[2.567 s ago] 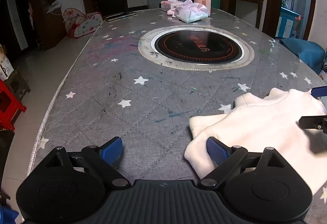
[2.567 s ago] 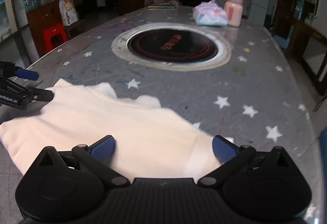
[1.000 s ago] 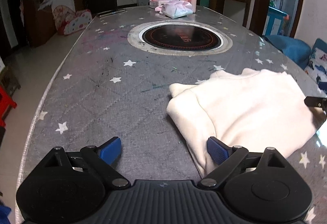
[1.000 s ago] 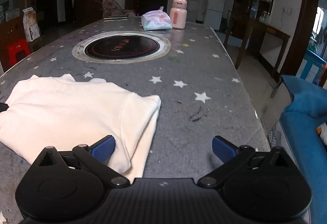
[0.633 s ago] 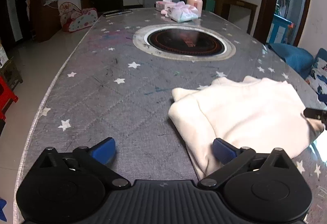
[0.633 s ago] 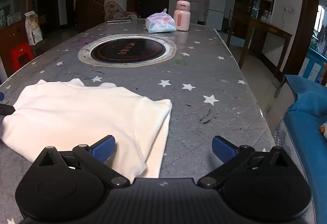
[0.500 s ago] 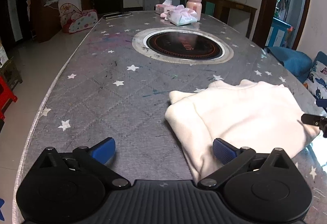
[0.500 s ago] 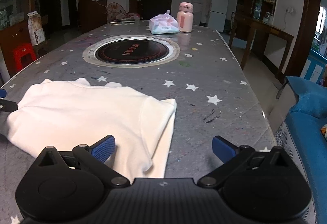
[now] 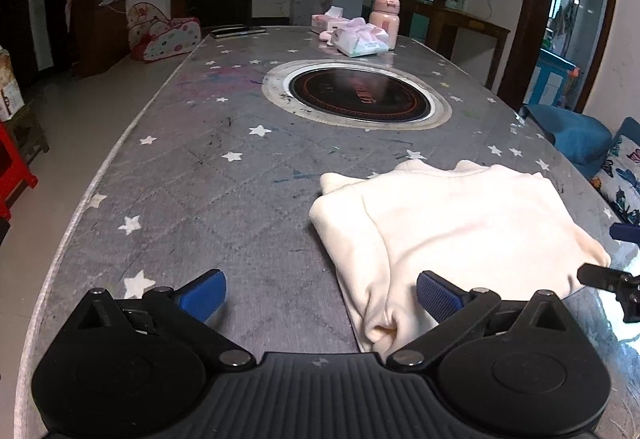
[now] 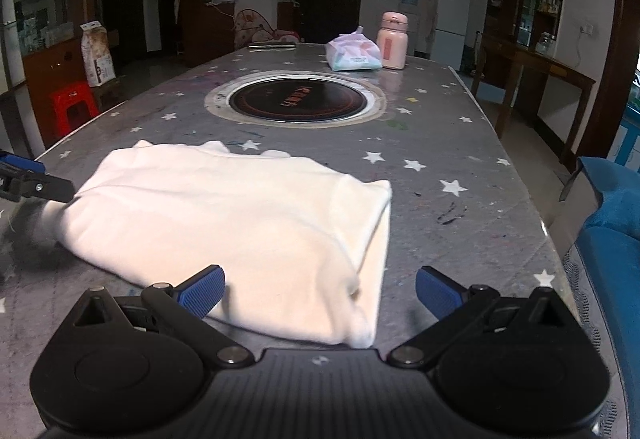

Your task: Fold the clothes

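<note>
Soft matt cream cloth garment [image 9: 460, 223], glossy grey star-printed table [image 9: 240, 199]

Left wrist view: low over the desk [image 9: 240, 199], facing the far end. Right wrist view: likewise, from the right. Both share the folded garment [image 9: 460, 231] and inset cooktop [image 10: 296, 99].
</note>
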